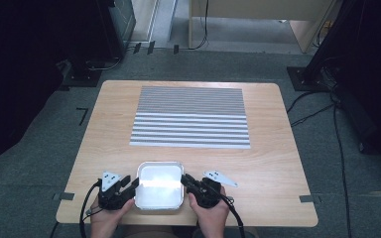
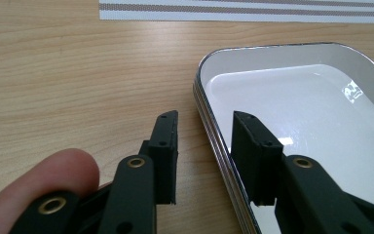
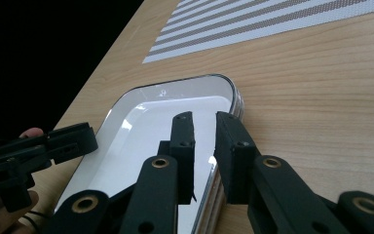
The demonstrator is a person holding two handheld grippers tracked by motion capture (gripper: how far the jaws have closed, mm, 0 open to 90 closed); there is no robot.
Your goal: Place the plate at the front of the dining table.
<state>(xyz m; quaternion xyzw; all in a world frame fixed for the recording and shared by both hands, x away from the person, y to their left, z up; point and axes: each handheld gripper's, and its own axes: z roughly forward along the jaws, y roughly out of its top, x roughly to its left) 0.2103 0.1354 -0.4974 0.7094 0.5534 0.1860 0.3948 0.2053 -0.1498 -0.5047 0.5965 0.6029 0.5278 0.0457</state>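
A shallow white tray with a metallic rim [image 1: 159, 163] lies near the table's front edge, between my two grippers. My left gripper [image 1: 133, 184] is at the tray's left side. In the left gripper view its jaws [image 2: 204, 117] stand open astride the rim [image 2: 199, 87], one outside and one inside, with a gap beside the rim. My right gripper [image 1: 184, 179] is at the tray's right side. In the right gripper view its jaws [image 3: 204, 117] are drawn close together over the rim [image 3: 233, 97], one inside and one outside. The tray holds nothing.
A grey-and-white striped mat [image 1: 190, 116] covers the far middle of the wooden table [image 1: 278, 158]. Bare wood lies to the left and right of the tray. Cables and stands are on the floor around the table.
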